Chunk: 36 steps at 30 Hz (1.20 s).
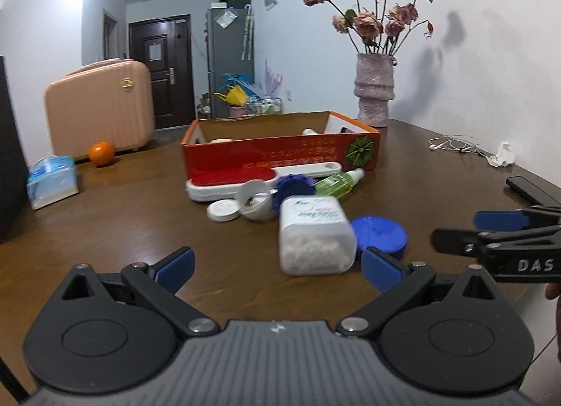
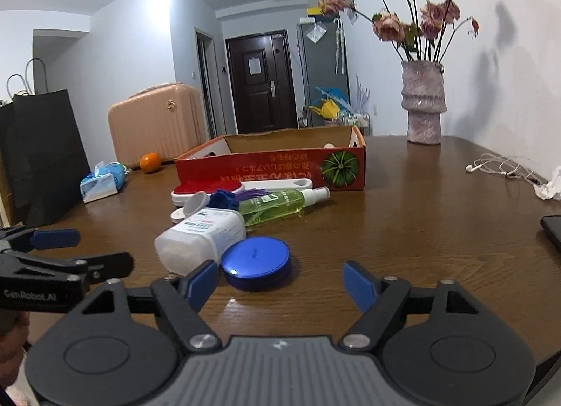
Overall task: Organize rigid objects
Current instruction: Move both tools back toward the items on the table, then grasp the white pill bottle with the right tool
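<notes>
Brown tabletop bearing a red cardboard box printed with a green pumpkin. Left gripper and right gripper, tilted slightly down, jaws wide, holding nothing. Before them lie a clear cotton-swab jar and a blue round lid. "GenRobot.AI" marks the left gripper.

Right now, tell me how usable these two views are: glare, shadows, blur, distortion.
Left wrist view: fisheye bends the room edges; the tissue pack at the left is motion-smeared; the flowers cast soft shadows on the wall. Right wrist view: a ceiling light blows out the top; glare spots sit on the table and the blue round case; corners are vignetted.
</notes>
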Each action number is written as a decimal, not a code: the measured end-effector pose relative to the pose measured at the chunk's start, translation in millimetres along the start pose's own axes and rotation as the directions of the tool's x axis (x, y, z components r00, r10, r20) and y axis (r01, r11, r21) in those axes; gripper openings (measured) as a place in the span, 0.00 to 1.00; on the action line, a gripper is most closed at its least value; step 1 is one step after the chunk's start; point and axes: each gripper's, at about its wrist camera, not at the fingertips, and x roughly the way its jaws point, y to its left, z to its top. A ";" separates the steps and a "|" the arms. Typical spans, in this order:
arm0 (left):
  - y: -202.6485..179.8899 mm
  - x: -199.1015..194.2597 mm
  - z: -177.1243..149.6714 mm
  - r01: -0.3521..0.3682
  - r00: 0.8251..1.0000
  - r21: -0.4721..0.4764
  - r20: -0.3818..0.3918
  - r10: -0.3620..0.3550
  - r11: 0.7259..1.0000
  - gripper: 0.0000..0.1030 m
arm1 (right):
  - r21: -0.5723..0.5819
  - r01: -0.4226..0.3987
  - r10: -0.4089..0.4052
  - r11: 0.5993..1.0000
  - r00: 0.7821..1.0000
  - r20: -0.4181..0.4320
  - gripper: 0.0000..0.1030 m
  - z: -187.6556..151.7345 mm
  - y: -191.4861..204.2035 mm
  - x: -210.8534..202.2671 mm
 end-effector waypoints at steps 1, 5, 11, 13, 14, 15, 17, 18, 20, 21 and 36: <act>-2.9 7.0 3.6 0.001 1.000 -0.005 -0.006 -0.001 1.000 1.00 | -0.001 -0.004 0.004 1.000 1.000 -0.003 0.70 3.6 -1.9 5.9; -5.4 30.1 14.7 0.000 0.999 -0.063 -0.048 -0.003 0.998 0.99 | -0.037 -0.011 0.010 0.999 1.000 -0.005 0.64 20.5 -7.6 28.8; 4.7 50.2 17.4 0.034 0.991 -0.110 -0.126 -0.048 0.993 0.61 | 0.035 -0.126 0.128 0.991 0.991 -0.038 0.58 46.2 -16.6 71.0; 11.5 54.2 15.1 0.054 0.986 -0.143 -0.150 -0.076 0.988 0.49 | 0.055 -0.176 0.179 0.983 0.982 -0.057 0.52 52.2 -14.3 86.2; 14.8 55.4 13.9 0.064 0.984 -0.159 -0.156 -0.089 0.985 0.48 | 0.060 -0.199 0.203 0.978 0.977 -0.067 0.50 54.8 -12.1 95.5; 17.1 56.3 12.3 0.068 0.982 -0.168 -0.163 -0.096 0.983 0.43 | 0.063 -0.211 0.215 0.976 0.974 -0.076 0.46 56.6 -9.7 104.3; 20.8 59.0 10.9 0.054 0.981 -0.173 -0.177 -0.085 0.983 0.36 | 0.078 -0.229 0.235 0.970 0.967 -0.093 0.41 60.8 -6.5 120.2; 23.5 59.6 10.8 0.048 0.981 -0.178 -0.178 -0.080 0.983 0.34 | 0.098 -0.240 0.250 0.966 0.963 -0.103 0.40 62.1 -6.2 127.8; 28.1 59.7 11.9 0.051 0.981 -0.192 -0.174 -0.085 0.980 0.34 | 0.146 -0.277 0.295 0.950 0.948 -0.120 0.37 64.2 -8.6 142.5; 30.4 59.4 12.5 0.049 0.981 -0.201 -0.173 -0.085 0.978 0.34 | 0.170 -0.287 0.310 0.943 0.942 -0.129 0.34 64.4 -9.4 148.1; 78.6 55.7 11.6 -0.096 0.981 -0.316 -0.191 0.036 0.944 0.28 | 0.194 -0.321 0.354 0.927 0.920 -0.170 0.26 34.1 46.9 94.2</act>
